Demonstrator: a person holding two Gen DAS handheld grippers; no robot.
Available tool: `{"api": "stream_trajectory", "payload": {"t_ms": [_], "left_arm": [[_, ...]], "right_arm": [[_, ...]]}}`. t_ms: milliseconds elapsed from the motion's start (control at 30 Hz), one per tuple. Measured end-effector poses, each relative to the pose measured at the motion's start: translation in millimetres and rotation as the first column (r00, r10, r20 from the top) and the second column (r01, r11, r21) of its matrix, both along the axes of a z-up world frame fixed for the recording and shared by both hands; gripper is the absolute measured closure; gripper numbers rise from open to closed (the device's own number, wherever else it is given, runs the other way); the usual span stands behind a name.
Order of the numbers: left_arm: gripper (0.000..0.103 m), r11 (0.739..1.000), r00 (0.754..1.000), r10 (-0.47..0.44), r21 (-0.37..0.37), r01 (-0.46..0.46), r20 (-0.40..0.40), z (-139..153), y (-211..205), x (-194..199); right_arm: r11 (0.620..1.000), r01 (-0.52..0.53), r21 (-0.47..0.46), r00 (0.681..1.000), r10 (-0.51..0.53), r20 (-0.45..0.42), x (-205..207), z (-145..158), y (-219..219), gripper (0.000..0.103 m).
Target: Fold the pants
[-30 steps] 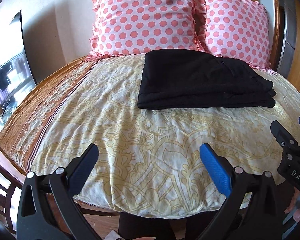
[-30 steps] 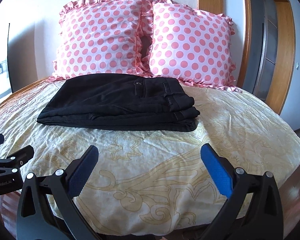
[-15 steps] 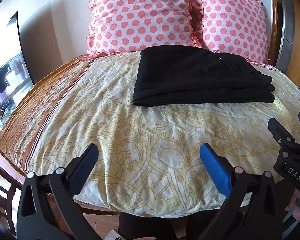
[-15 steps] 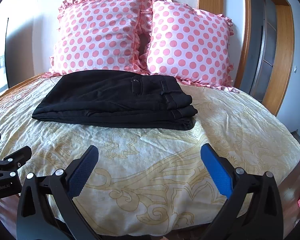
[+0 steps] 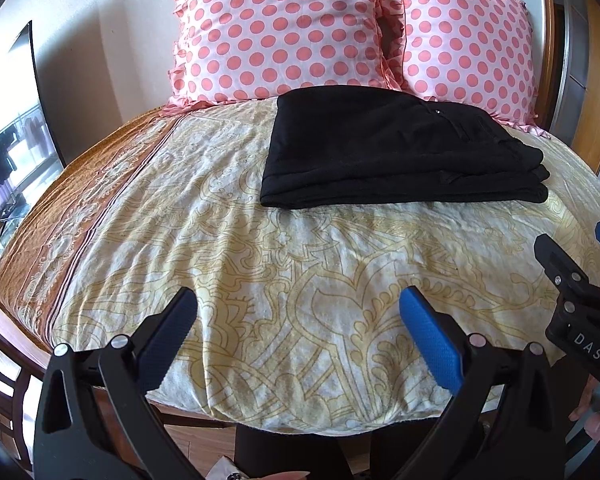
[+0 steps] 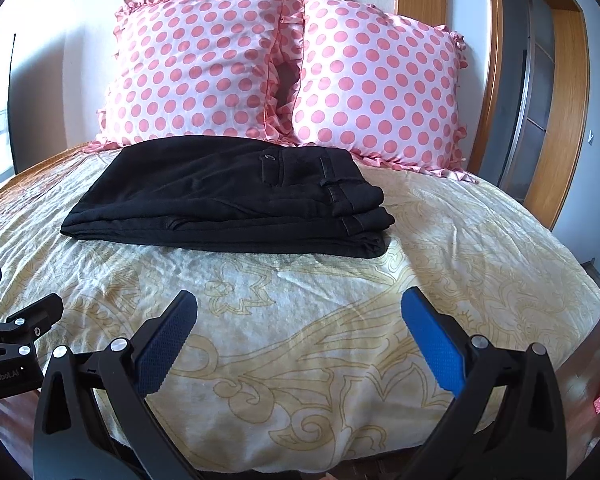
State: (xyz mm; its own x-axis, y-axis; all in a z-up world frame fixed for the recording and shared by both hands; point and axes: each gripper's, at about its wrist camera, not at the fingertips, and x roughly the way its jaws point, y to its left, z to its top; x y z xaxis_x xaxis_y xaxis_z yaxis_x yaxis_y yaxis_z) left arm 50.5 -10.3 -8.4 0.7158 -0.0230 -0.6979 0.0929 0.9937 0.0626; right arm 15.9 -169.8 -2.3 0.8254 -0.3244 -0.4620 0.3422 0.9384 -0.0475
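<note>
Lying on the far part of the bed (image 6: 480, 264), just in front of two spotted pillows (image 6: 204, 68), the black pants (image 6: 228, 196) are being kept in a flat folded stack. Both the left gripper (image 5: 298, 322) and the right gripper (image 6: 299, 322) are being held wide open, near the front edge, touching nothing. The cloth is probably soft, light and floppy, so thick folded edges are best pinched.

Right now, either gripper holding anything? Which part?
Nothing held. Left gripper and right gripper are both open over the bedspread, apart from the folded pants.
</note>
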Motion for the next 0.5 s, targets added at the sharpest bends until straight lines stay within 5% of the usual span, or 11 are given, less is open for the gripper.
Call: {"api": "stream_trajectory", "payload": {"t_ms": [500], "left_arm": [[0.002,1.000,1.000,-0.004,-0.007,0.004,-0.016,-2.6,-1.3,1.7]], "right_arm": [[1.000,0.000,0.005,1.000,0.000,-0.008,2.0,-2.9,-2.6,0.001]]}}
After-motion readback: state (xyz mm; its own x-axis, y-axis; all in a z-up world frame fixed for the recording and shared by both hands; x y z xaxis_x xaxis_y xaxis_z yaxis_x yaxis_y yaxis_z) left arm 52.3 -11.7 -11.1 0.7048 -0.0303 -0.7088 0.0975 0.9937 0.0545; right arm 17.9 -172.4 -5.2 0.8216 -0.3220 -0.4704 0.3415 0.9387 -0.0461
